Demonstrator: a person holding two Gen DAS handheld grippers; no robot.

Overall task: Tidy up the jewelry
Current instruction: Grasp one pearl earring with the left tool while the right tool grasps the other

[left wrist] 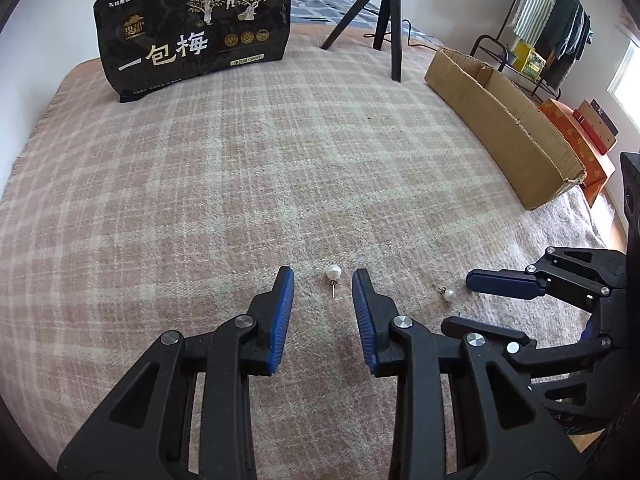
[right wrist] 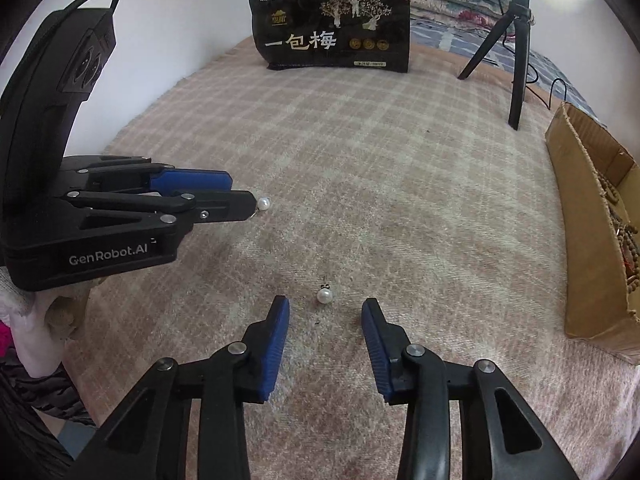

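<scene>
My left tongs (left wrist: 323,276) stand spread, one pearl earring (left wrist: 332,272) lying on the blanket (left wrist: 240,184) between the tips. My right tongs (right wrist: 325,306) are spread too, bracketing the second pearl earring (right wrist: 325,295). I judge this the grasp step: next I should lower and close on each stud carefully. Further right waits the cardboard box (right wrist: 580,216), holding beads.

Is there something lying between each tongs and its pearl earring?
Nothing visible. The left tongs stand open around one pearl earring, bare blanket between. The right tongs stand open just before the other earring.
</scene>
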